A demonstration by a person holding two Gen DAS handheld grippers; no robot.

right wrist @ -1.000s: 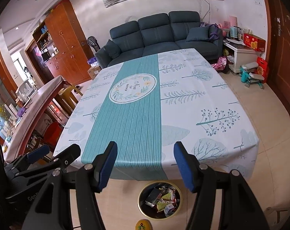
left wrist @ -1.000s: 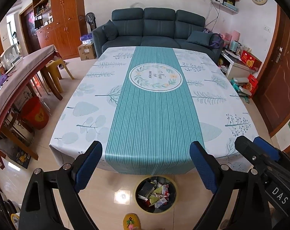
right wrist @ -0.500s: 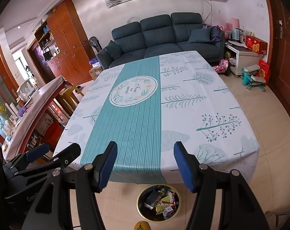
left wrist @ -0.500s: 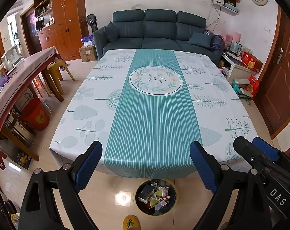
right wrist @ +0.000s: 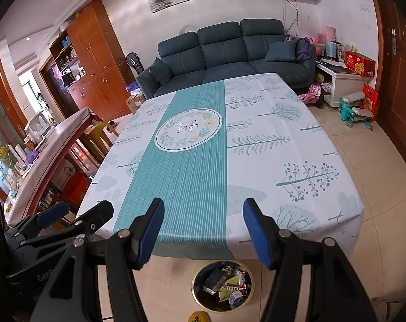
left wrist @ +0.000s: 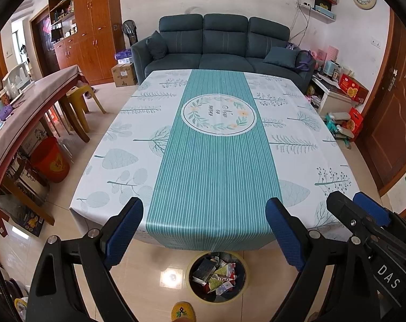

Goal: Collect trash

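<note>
Bin (left wrist: 216,276) upright on floor w/ trash, mouth up; left gripper (left wrist: 204,232) & right gripper (right wrist: 203,232) agape, empty.

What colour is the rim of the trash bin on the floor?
Yellow-gold, around a dark inside; the trash bin rim shows best in the right wrist view.

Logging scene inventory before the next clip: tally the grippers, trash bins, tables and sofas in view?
Grippers: 2, left gripper and right gripper, both open
Trash bin: 1
Tables: 2, tablecloth table, wooden side table
Sofa: 1
Total: 6
</note>
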